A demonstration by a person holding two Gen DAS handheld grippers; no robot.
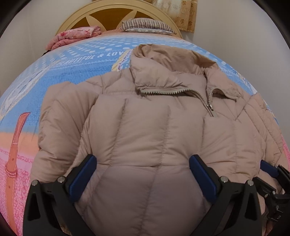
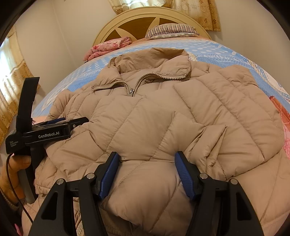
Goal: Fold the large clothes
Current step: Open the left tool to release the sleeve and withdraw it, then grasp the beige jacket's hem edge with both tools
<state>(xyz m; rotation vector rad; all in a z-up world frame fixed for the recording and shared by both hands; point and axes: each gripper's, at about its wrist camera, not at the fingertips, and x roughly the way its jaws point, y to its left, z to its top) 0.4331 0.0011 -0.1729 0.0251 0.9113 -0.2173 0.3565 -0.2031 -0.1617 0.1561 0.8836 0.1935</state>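
Left wrist view: your left gripper (image 1: 143, 170) sits over the lower front of the beige puffer jacket (image 1: 145, 127), blue pads spread wide with a bulge of quilted fabric between them. Pads look pressed into the padding at both sides, but whether they actually pinch it, you can't tell. Jacket lies front-up on the bed, collar and hood toward the headboard (image 1: 116, 16), zipper (image 1: 204, 101) partly open at the neck. Bedsheet (image 1: 72, 72) is blue with dots, pink near the left edge. Folded pink blanket (image 1: 72, 36) and striped pillow (image 1: 145, 25) at the head end. Your right gripper (image 1: 271, 174) shows at the right edge.

Right wrist view: your right gripper (image 2: 146, 174) has its jaws part open, a puffed fold of the jacket (image 2: 163, 118) bulging between the blue pads; both pads touch the fabric, so it reads as a grip on the hem fold. Your left gripper (image 2: 59, 125) lies at the left, side-on over the jacket's edge, with your hand (image 2: 20, 163) on the handle. Curtain (image 2: 10, 81) hangs far left.
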